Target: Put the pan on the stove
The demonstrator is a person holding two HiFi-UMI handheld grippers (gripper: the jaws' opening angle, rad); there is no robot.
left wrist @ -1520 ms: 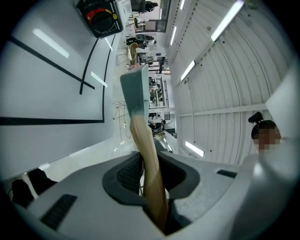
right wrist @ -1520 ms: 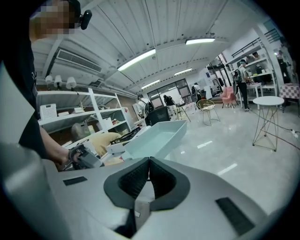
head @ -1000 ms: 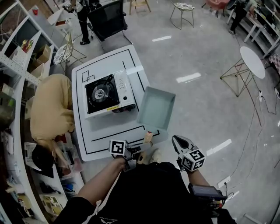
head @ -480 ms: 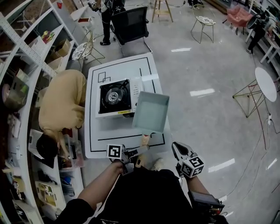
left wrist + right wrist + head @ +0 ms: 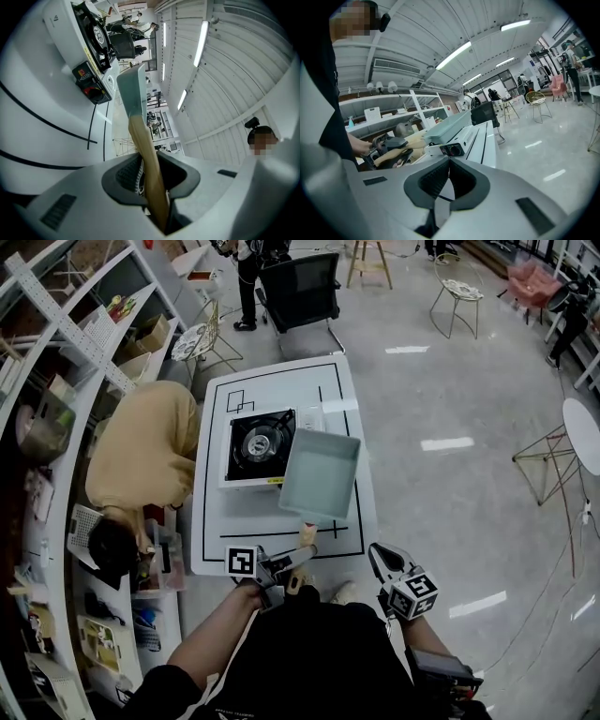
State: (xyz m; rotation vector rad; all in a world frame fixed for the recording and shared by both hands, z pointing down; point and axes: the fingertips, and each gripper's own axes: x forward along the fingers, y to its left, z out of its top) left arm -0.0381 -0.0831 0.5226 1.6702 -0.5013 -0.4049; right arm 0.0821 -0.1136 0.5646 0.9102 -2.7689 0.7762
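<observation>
The pan (image 5: 320, 474), handle (image 5: 307, 534) in the left tool (image 5: 292, 561), points lengthwise toward the stove (image 5: 255, 444).

A pale blue-grey pan (image 5: 321, 472) with a tan handle (image 5: 307, 535) is seen; the stove (image 5: 307, 418) is coloured white with a black burner (image 5: 251, 443); the white table (image 5: 281, 390) is marked with black lines.

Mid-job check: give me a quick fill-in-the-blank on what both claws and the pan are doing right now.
1. The left claw is shut on the pan's wooden ____.
2. The right claw is shut and holds ____.
3. The pan is in the air, overlapping one edge of the ____ on the white table.
Missing: handle; nothing; stove.
</observation>
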